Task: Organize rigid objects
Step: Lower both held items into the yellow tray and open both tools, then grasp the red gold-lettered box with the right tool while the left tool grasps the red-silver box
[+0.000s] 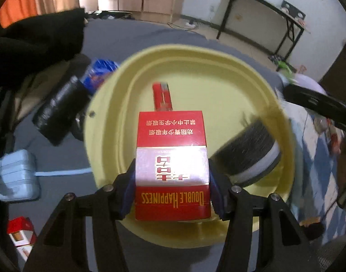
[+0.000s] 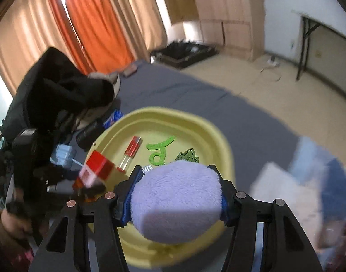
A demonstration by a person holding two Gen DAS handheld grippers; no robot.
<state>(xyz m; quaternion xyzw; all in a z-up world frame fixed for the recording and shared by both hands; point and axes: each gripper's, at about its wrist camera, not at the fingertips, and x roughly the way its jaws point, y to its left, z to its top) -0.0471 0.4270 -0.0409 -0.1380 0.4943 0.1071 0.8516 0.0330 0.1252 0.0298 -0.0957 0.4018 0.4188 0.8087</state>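
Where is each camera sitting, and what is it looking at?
Left wrist: rides the left gripper, looking down over its fingers, which clamp a red cigarette box above the yellow basin.
Right wrist: rides the right gripper, looking down at a fluffy purple object it squeezes; the left gripper shows at left.
Shared: the basin and the box.

red cigarette pack (image 1: 171, 165) and purple plush (image 2: 175, 201) above yellow basin (image 1: 195, 68).

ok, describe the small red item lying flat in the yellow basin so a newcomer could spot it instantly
Find the big yellow basin on the grey cover. On its floor, towards the left wall, lies a slim red lighter with a clear end. Unlike the green felt shapes beside it, it is hard, straight and red, and far thinner than the red cigarette pack held in the left hand-held gripper.
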